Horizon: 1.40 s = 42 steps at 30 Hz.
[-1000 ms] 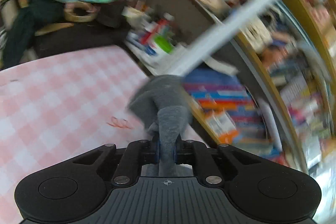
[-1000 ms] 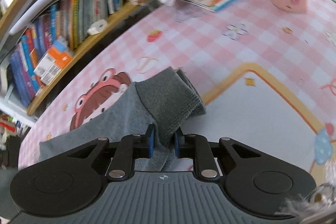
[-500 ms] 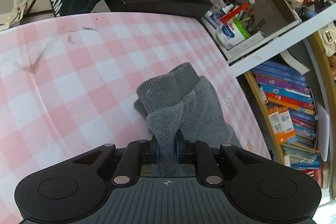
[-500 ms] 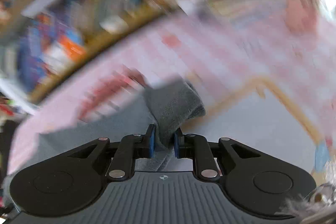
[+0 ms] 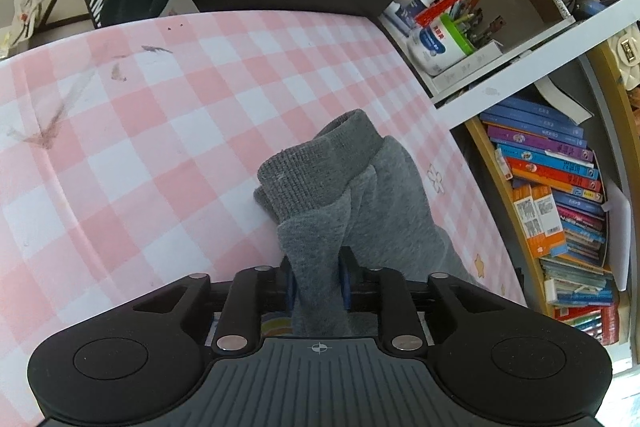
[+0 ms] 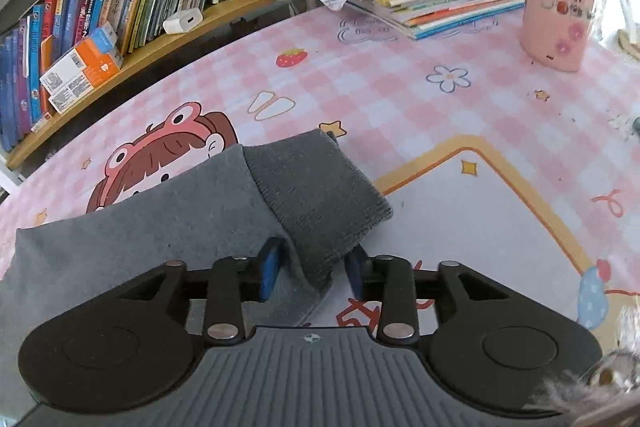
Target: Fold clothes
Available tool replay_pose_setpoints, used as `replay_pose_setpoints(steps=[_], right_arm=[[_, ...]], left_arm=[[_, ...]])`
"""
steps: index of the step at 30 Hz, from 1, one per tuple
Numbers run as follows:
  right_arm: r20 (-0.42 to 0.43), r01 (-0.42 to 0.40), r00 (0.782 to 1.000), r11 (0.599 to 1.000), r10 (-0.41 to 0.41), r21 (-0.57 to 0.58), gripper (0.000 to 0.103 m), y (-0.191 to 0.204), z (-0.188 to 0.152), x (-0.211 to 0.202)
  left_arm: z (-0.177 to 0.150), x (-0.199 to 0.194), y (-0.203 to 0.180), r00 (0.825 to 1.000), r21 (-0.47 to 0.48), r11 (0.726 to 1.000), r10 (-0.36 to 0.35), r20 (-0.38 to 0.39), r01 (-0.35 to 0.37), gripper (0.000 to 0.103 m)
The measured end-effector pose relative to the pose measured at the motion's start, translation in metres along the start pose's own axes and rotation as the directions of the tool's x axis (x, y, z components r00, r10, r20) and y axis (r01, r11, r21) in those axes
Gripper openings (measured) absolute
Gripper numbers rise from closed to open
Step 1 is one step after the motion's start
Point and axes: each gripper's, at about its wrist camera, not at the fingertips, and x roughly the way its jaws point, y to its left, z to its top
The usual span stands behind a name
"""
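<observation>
Left wrist view: I have the left gripper (image 5: 319,281) low over the pink checked tablecloth (image 5: 120,147), its jaws opening, with a fold of the grey garment (image 5: 384,211) bunched between the blue pads (image 5: 289,281). The cloth fills the gap and appears to touch both pads, so I read this hold as easing, not yet free. From the gripper, a ribbed cuff (image 5: 320,159) lies just beyond the fingertips, resting on the tablecloth, with the bookshelf (image 5: 560,195) off the table edge to the right.

Right wrist view: my right gripper (image 6: 314,269) has its jaws spreading apart. A second ribbed cuff (image 6: 316,191) drapes down between them; the pads (image 6: 269,269) stand clear of it on both sides, so nothing is clamped. The garment body runs away left of this gripper across the cartoon print (image 6: 168,151).

Handling judgement: soft, light knit, limp, not fragile, grips easily. It will slump wherever unsupported. I would take hold at the thick ribbed cuffs or along a folded edge, pinching both layers.
</observation>
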Motion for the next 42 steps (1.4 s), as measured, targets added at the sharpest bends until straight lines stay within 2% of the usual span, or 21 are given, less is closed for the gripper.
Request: replay_pose_setpoints(steps=[1, 3, 6, 13, 16, 23, 31, 35, 37, 40, 42], right_arm=[[0.004, 0.028, 1.000, 1.000, -0.028, 0.003, 0.049, 0.002, -0.002, -0.001], [0.011, 0.078, 0.997, 0.997, -0.078, 0.008, 0.062, 0.005, -0.007, -0.004], [0.030, 0.100, 0.995, 0.995, -0.100, 0.002, 0.073, 0.015, -0.017, -0.014], [0.092, 0.086, 0.993, 0.983, -0.071, -0.164, 0.087, 0.062, -0.036, -0.032], [0.098, 0.050, 0.995, 0.961, -0.024, -0.273, 0.091, 0.091, -0.046, -0.036], [0.033, -0.072, 0.994, 0.866, 0.101, -0.495, 0.095, 0.156, -0.076, -0.035], [-0.027, -0.179, 0.976, 0.717, 0.218, -0.674, 0.096, 0.236, -0.104, -0.030], [-0.029, -0.193, 0.966, 0.646, 0.255, -0.739, 0.097, 0.270, -0.113, -0.029], [-0.015, -0.185, 0.964, 0.633, 0.264, -0.752, 0.097, 0.285, -0.115, -0.028], [0.009, -0.176, 0.961, 0.637, 0.275, -0.751, 0.097, 0.304, -0.116, -0.029], [-0.001, -0.185, 0.959, 0.622, 0.284, -0.761, 0.097, 0.312, -0.121, -0.029]], left_arm=[[0.001, 0.000, 0.001, 1.000, 0.000, 1.000, -0.005, -0.004, 0.005, 0.024], [0.002, 0.000, 0.002, 1.000, 0.003, 1.000, -0.015, -0.011, 0.015, 0.026], [0.002, 0.000, 0.001, 0.999, 0.022, 0.999, -0.027, -0.018, 0.028, 0.030], [0.002, 0.000, -0.004, 0.998, 0.070, 0.996, -0.056, -0.027, 0.058, 0.045], [0.002, 0.000, -0.006, 0.998, 0.086, 0.994, -0.062, -0.033, 0.065, 0.047], [0.003, -0.001, 0.001, 0.994, 0.100, 0.990, -0.100, -0.042, 0.104, 0.047], [0.004, -0.001, 0.004, 0.990, 0.119, 0.984, -0.126, -0.057, 0.132, 0.047], [0.007, 0.000, 0.007, 0.987, 0.103, 0.983, -0.143, -0.070, 0.150, 0.047], [0.008, 0.000, 0.008, 0.986, 0.100, 0.983, -0.148, -0.074, 0.155, 0.047], [0.009, 0.000, 0.009, 0.985, 0.097, 0.982, -0.154, -0.080, 0.161, 0.047], [0.010, 0.000, 0.011, 0.984, 0.087, 0.982, -0.160, -0.083, 0.168, 0.047]])
